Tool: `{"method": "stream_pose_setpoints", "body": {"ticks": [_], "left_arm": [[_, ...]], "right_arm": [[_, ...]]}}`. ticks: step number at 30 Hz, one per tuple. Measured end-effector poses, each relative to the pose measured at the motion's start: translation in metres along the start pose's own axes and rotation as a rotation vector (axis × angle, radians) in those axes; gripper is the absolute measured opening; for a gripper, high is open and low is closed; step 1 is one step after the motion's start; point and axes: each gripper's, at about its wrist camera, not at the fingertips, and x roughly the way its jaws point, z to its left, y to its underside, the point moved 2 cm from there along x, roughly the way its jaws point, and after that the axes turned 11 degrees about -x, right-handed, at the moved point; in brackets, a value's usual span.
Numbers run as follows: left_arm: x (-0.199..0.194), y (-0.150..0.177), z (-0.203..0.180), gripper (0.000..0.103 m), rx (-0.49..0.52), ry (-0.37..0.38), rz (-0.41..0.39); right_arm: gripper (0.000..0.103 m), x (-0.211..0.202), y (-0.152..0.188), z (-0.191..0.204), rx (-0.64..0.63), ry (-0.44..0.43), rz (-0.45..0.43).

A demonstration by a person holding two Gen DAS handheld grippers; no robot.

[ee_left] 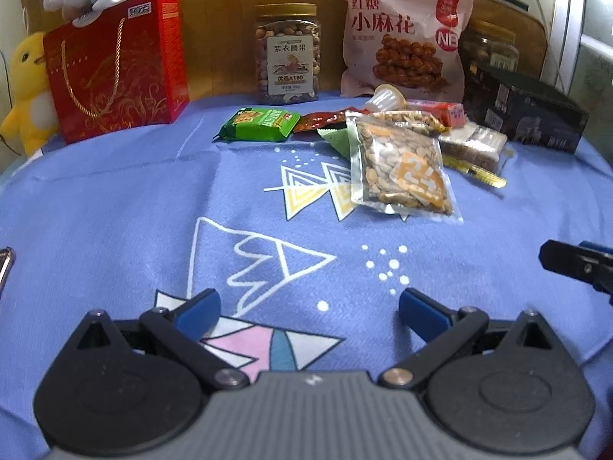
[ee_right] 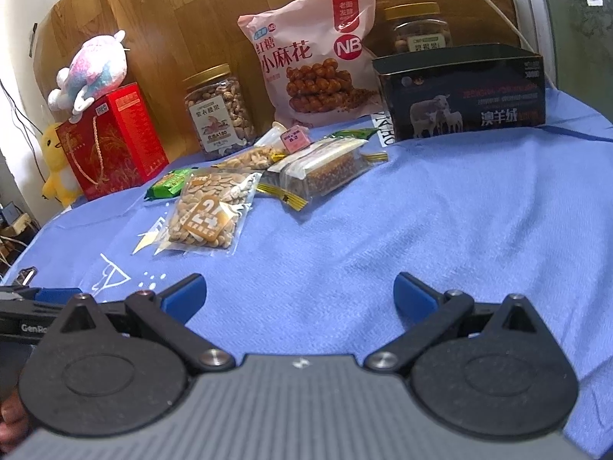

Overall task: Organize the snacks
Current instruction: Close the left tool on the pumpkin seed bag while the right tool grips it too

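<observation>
Loose snacks lie in a heap on the blue cloth: a clear bag of seeds [ee_left: 402, 170] [ee_right: 208, 212], a green packet [ee_left: 260, 124] [ee_right: 168, 184], a red packet [ee_left: 325, 119], a clear pack of bars [ee_left: 473, 143] [ee_right: 325, 168], a jelly cup [ee_left: 387, 99] and a pink packet [ee_right: 295, 140]. An open black box [ee_right: 459, 92] [ee_left: 525, 115] stands at the right. My left gripper [ee_left: 310, 312] is open and empty, low over the cloth, short of the heap. My right gripper [ee_right: 300, 295] is open and empty, also short of the heap.
Along the back stand a red gift bag [ee_left: 118, 65] [ee_right: 111, 142] with a plush toy [ee_right: 94, 69] on top, a yellow duck toy [ee_left: 27, 88], a nut jar [ee_left: 287, 53] [ee_right: 218, 111], a pink snack bag [ee_left: 402, 34] [ee_right: 318, 65] and a second jar [ee_right: 419, 28]. The right gripper's tip [ee_left: 574, 264] shows in the left view.
</observation>
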Motion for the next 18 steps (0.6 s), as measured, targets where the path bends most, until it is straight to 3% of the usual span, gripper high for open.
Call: {"method": "stream_pose_setpoints", "body": {"ticks": [6,8,10,12,18], "left_arm": [[-0.011,-0.03,0.012,0.099,-0.045,0.142,-0.042],[-0.006,-0.047,0.015,0.089,-0.077,0.221,-0.012],[0.005,-0.063,0.016,0.077,-0.111,0.287,0.028],[0.018,-0.077,0.015,0.071,-0.135,0.346,0.066],[0.058,-0.09,-0.007,0.062,-0.09,0.376,0.124]], "right_arm": [[0.103,0.003,-0.021,0.006,-0.058,-0.076,-0.033],[0.097,0.011,-0.031,0.01,-0.084,-0.132,-0.029],[0.078,0.024,-0.04,0.015,-0.114,-0.182,-0.003],[0.068,0.039,-0.047,0.019,-0.122,-0.238,0.039],[0.066,0.079,-0.057,0.023,-0.126,-0.303,0.098]]}}
